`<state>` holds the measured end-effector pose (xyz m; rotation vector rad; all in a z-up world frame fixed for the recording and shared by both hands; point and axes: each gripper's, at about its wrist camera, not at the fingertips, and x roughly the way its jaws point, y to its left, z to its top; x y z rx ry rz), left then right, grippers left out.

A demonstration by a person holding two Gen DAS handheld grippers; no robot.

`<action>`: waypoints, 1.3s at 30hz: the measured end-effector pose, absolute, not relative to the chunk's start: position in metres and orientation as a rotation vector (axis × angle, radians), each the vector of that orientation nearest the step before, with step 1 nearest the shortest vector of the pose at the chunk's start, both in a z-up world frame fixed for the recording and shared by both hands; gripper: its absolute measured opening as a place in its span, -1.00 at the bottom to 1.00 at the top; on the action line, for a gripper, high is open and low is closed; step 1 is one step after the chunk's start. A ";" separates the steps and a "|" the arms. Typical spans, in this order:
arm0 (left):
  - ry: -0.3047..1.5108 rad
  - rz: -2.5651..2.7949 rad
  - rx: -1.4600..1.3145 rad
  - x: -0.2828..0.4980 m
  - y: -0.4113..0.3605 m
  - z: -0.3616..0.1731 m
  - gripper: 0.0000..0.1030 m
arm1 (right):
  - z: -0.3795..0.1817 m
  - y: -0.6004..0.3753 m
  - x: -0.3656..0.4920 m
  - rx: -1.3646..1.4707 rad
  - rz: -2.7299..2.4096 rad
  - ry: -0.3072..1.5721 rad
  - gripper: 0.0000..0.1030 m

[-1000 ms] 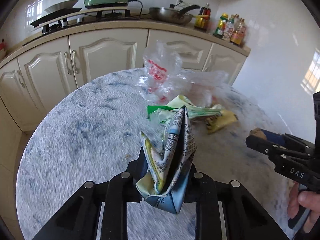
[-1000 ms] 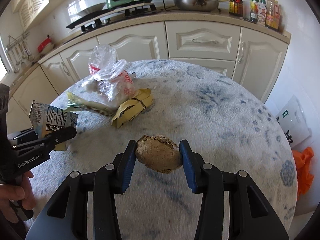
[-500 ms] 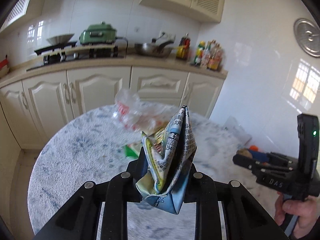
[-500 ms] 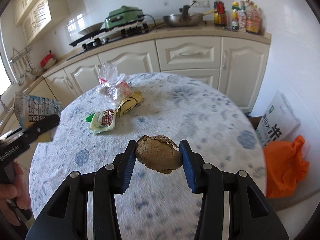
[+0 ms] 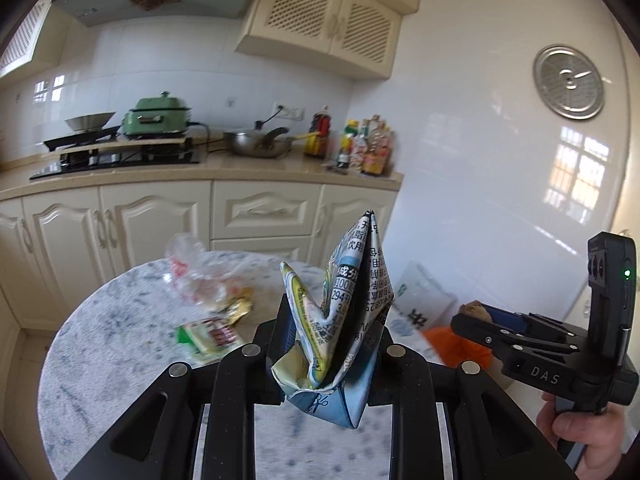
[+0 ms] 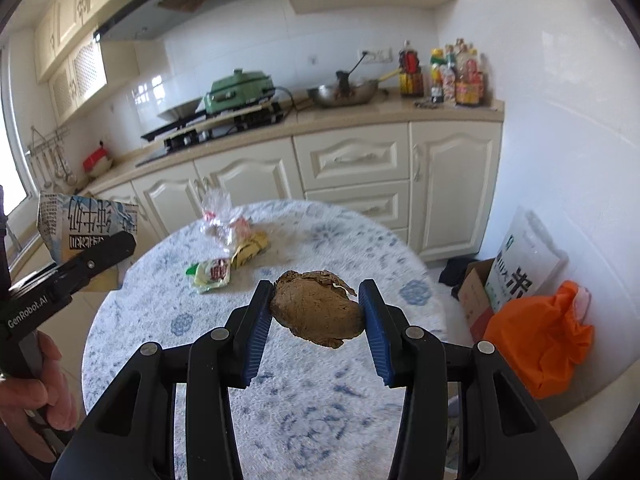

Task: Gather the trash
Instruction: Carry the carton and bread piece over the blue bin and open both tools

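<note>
My left gripper point(image 5: 330, 344) is shut on a crushed blue-and-white printed carton point(image 5: 340, 312), held up above the round table point(image 5: 100, 344). The same carton point(image 6: 86, 228) shows at the left of the right wrist view. My right gripper point(image 6: 316, 308) is shut on a brown crumpled lump point(image 6: 318, 310) between its blue pads, also lifted over the table point(image 6: 312, 408). On the table lie a clear plastic bag point(image 6: 224, 220), a yellow wrapper point(image 6: 250, 246) and a green-and-red packet point(image 6: 212, 272). An orange bag point(image 6: 540, 332) sits on the floor to the right.
Cream kitchen cabinets point(image 6: 352, 168) with a stove, green cooker point(image 6: 238, 88), pan and bottles run behind the table. A white sack point(image 6: 524, 260) and a cardboard box point(image 6: 474, 292) stand on the floor by the orange bag. A hand point(image 6: 36, 380) grips each tool.
Both grippers rose and pulled back from the table with their loads still held. The views tilted up, so the wall cupboards and the floor bags came into sight.
</note>
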<state>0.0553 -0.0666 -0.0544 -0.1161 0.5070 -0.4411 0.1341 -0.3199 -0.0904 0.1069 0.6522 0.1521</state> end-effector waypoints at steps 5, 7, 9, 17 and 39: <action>0.475 -0.513 -0.124 0.047 -0.097 -0.043 -0.58 | -0.071 -0.341 0.117 0.116 0.113 0.600 -0.14; 0.471 -0.548 -0.122 0.047 -0.112 -0.042 -0.58 | -0.066 -0.353 0.111 0.127 0.094 0.586 -0.14; 0.472 -0.584 -0.117 0.048 -0.130 -0.043 -0.58 | -0.063 -0.369 0.104 0.136 0.061 0.575 -0.14; 0.532 -0.745 -0.097 0.063 -0.211 -0.055 -0.58 | -0.068 -0.444 0.073 0.183 -0.095 0.572 -0.14; 0.921 -0.899 0.114 0.140 -0.457 -0.168 -0.57 | -0.206 -0.614 0.060 0.426 -0.338 0.803 -0.14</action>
